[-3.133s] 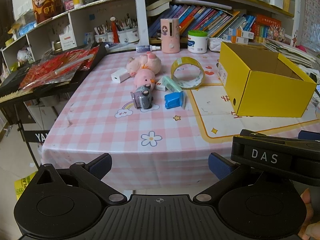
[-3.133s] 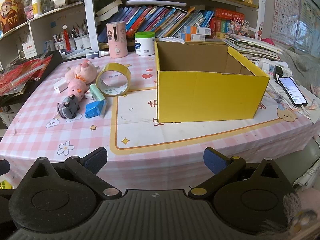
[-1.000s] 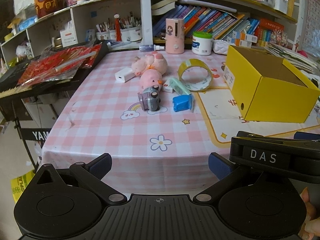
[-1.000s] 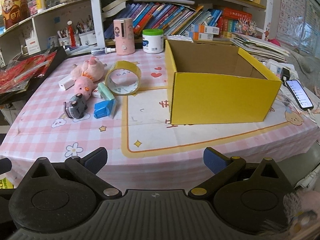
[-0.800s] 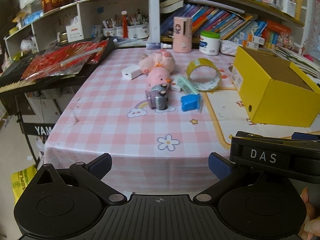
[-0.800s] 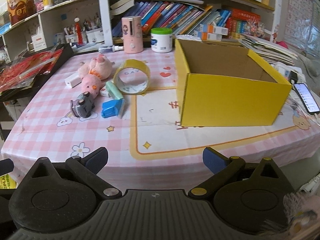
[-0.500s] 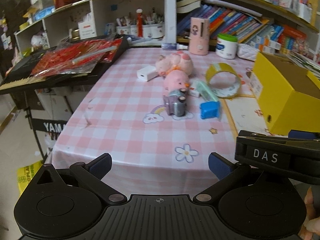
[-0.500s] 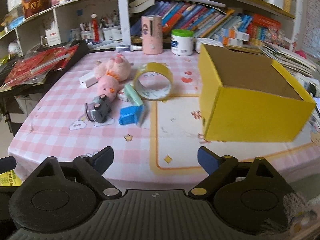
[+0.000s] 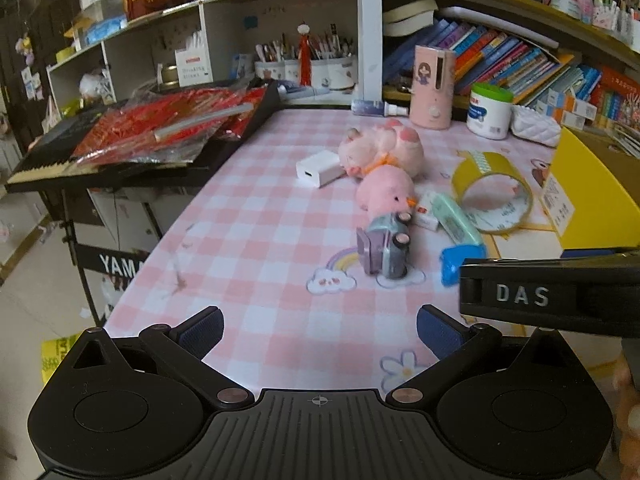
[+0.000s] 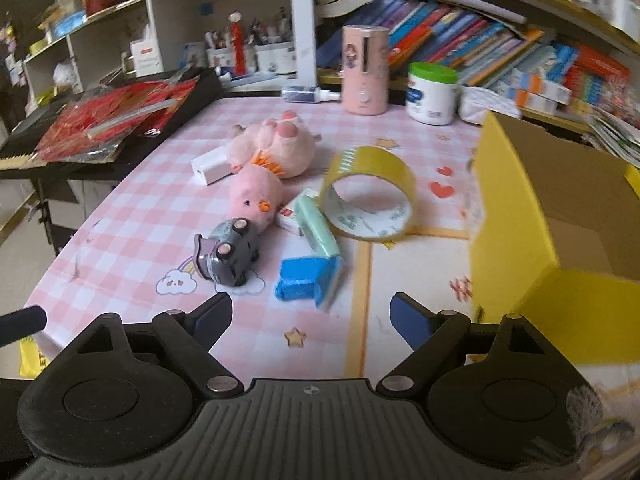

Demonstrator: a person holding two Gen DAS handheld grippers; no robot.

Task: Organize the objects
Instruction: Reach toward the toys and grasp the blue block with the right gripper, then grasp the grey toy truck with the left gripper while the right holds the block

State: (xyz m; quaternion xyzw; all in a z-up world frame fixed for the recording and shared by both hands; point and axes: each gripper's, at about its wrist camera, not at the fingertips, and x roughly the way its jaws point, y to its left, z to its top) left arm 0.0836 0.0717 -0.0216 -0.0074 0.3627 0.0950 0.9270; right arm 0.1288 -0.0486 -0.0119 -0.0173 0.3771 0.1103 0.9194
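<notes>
My right gripper (image 10: 310, 316) has its fingers spread wide with nothing between them, and the blue block (image 10: 309, 283) lies just ahead of the gap, a touch toward the left finger, its long side running across my line of approach. The left gripper (image 9: 319, 328) is equally spread and empty, and sits farther back, so I judge the right the nearer hand for the first pick. Just left of the block stands the grey toy car (image 10: 228, 257); beyond it the mint case (image 10: 319, 225) slants away, touching the block's far edge. Past that come the tape roll (image 10: 370, 196) and the two pink plush toys (image 10: 266, 168). The yellow box (image 10: 552, 256) stands open close off my right finger, with a clear path across.
</notes>
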